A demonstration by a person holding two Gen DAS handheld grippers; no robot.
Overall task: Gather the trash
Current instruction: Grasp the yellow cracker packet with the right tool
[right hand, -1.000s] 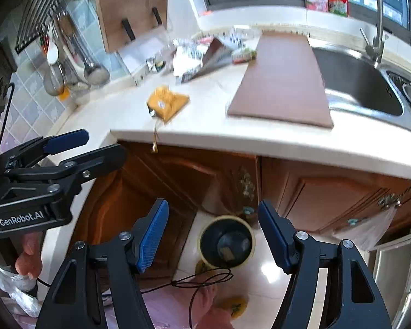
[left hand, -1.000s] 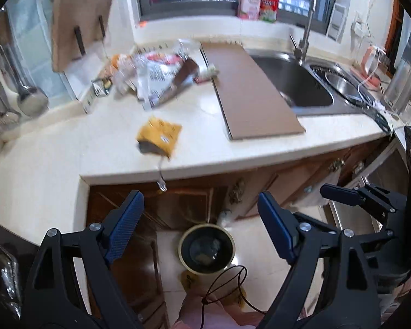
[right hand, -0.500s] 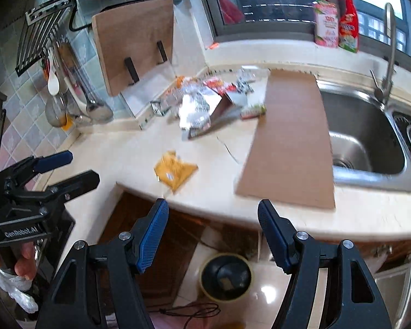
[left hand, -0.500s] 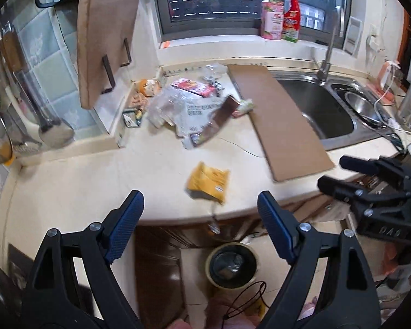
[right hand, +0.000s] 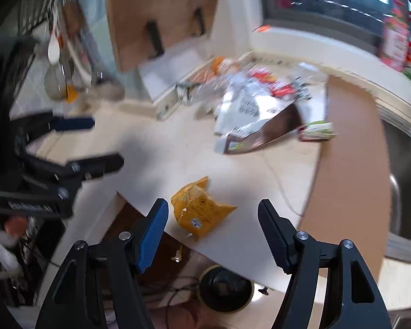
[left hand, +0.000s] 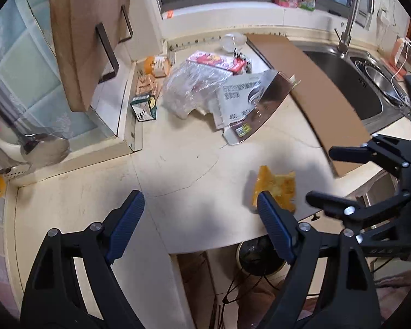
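Cream countertop [left hand: 178,170] holds yellow wrapper [right hand: 198,209], scattered packaging [left hand: 205,87].

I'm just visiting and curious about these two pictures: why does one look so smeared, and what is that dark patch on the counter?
Right wrist view: motion blur smears the trash pile and hanging utensils; the yellow wrapper stays fairly crisp. Left wrist view: sharp, but fisheye bends the cardboard sheet; the soft dark patch beside the yellow wrapper is likely the tools' shadow. Window daylight lights both.
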